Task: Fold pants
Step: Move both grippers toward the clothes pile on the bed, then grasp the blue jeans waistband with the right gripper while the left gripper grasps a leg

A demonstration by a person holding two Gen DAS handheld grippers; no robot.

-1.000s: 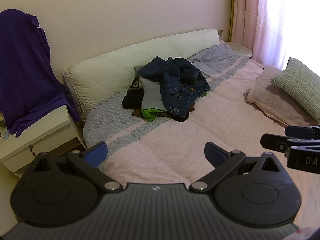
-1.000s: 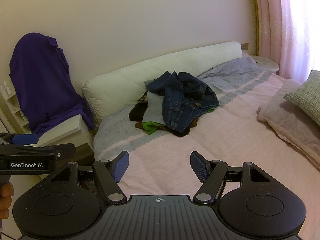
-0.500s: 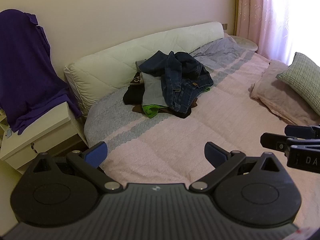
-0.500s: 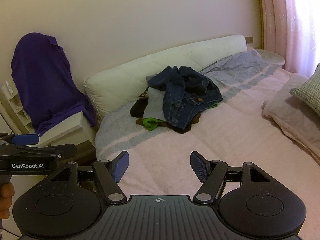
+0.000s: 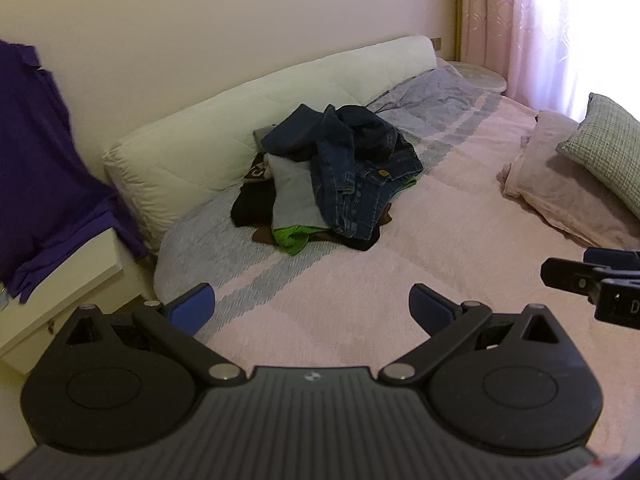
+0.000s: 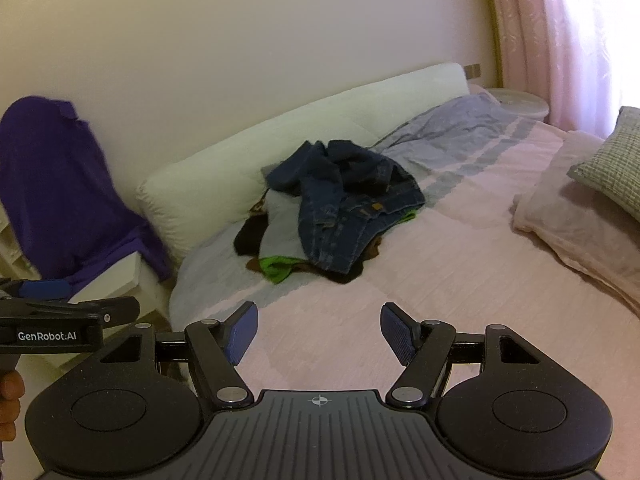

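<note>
A heap of clothes lies on the bed by the white bolster, topped by crumpled dark blue jeans (image 5: 352, 172) (image 6: 348, 204). Under them show a light grey garment (image 5: 292, 196), black cloth and a bright green piece (image 5: 294, 238) (image 6: 274, 268). My left gripper (image 5: 312, 308) hangs over the near part of the pink bedspread, open and empty, well short of the heap. My right gripper (image 6: 318, 332) is also open with nothing between its blue pads, equally far from the clothes. Each gripper shows at the edge of the other's view.
The pink and grey bedspread (image 5: 400, 280) covers the bed. Pillows (image 5: 580, 184) (image 6: 588, 208) lie at the right. A white bolster (image 6: 280, 160) lines the wall. A purple shirt (image 6: 60, 192) drapes over a white nightstand (image 5: 60, 280) at the left. Pink curtains (image 5: 520, 20) hang at far right.
Both grippers have moved toward the bed and the heap, which now looks larger and nearer. Their jaws stay open as before.
</note>
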